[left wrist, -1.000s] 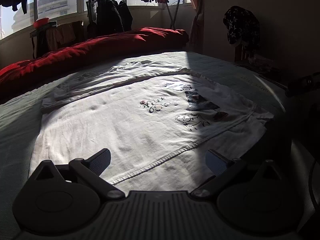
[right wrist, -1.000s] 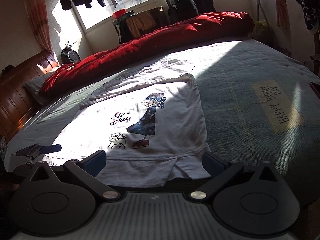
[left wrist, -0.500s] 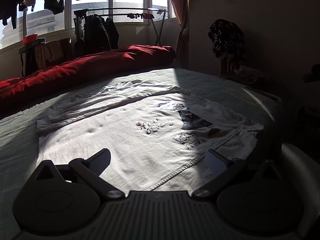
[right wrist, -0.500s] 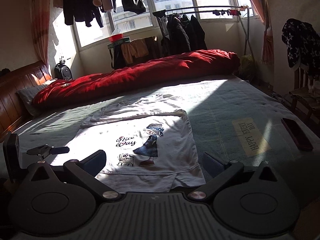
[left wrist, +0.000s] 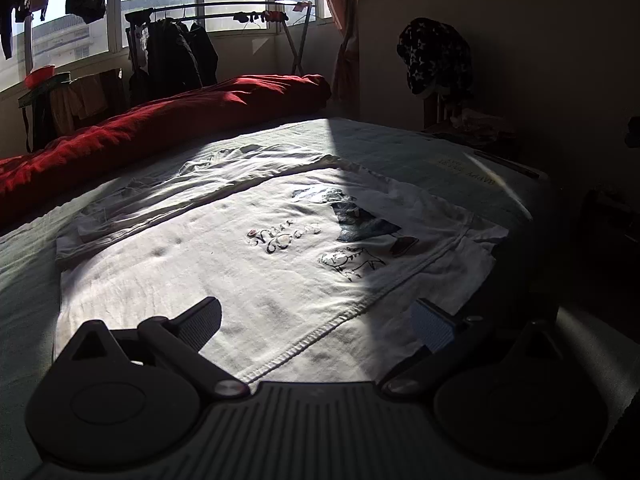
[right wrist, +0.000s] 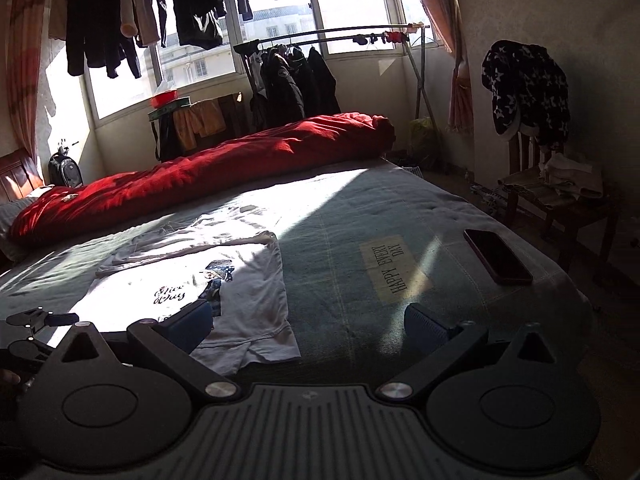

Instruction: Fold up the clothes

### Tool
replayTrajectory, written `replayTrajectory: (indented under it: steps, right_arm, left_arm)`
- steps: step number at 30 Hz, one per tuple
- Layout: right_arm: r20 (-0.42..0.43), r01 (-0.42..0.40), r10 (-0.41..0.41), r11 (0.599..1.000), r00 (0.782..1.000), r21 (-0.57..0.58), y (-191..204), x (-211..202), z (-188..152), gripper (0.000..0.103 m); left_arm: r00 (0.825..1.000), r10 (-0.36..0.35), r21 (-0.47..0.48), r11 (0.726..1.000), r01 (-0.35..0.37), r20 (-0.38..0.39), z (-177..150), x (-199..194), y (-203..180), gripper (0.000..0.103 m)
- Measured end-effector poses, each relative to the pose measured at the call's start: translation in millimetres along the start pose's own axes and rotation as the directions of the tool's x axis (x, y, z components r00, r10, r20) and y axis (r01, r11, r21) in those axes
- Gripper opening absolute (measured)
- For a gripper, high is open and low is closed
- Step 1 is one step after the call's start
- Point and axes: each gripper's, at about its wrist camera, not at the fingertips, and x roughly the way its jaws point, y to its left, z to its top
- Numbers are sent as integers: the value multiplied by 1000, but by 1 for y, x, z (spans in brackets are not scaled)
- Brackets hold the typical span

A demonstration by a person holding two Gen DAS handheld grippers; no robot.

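Note:
A white T-shirt (left wrist: 224, 264) with a printed girl, a small dog and "Nice Way" lettering lies spread flat on the bed, half in sunlight. In the right wrist view the same T-shirt (right wrist: 248, 300) lies at the lower left. My left gripper (left wrist: 316, 322) hovers open above the shirt's near hem, nothing between its fingers. My right gripper (right wrist: 308, 326) is open too, held over the bedspread just right of the shirt's corner. The left gripper (right wrist: 36, 320) shows at the left edge of the right wrist view.
A rolled red duvet (right wrist: 208, 172) lies along the far side of the green bedspread (right wrist: 360, 216). A dark phone (right wrist: 498, 256) rests near the bed's right edge. A chair (right wrist: 560, 200) with clothes stands to the right, and a clothes rack (right wrist: 292, 76) by the window.
Both grippers have drawn back and tilted up from the shirt. The right gripper has shifted rightward, so the shirt now sits lower left and the phone and chair are in view.

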Motion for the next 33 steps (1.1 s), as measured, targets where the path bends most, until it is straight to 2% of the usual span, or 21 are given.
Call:
replayTrajectory:
  steps: [8, 13, 17, 21, 24, 29, 33]
  right_arm:
    - [13, 157, -158, 986, 987, 56, -50, -43, -21, 103]
    - [26, 153, -157, 983, 987, 99, -60, -44, -29, 103]
    - [25, 81, -83, 994, 996, 77, -48, -27, -23, 103]
    - [9, -22, 23, 999, 1000, -33, -19, 4, -7, 103]
    - [-15, -94, 93, 988, 996, -123, 8, 28, 9, 103]
    - [-52, -233, 227, 946, 972, -225, 51, 65, 30, 103]
    - [-99, -327, 312, 912, 945, -247, 79, 86, 33, 103]
  left_arm:
    - [998, 40, -24, 999, -41, -50, 1, -7, 13, 101]
    - [997, 63, -17, 998, -64, -46, 7, -13, 16, 101]
    - [998, 62, 7, 998, -62, -30, 6, -22, 8, 101]
    - [994, 101, 58, 993, -99, -35, 2, -27, -4, 101]
    - [990, 137, 97, 986, -134, -24, 0, -32, -11, 101]
    - [982, 185, 93, 979, -181, -30, -5, -37, -10, 101]
    - [979, 195, 76, 979, -191, -54, -13, -39, -4, 101]
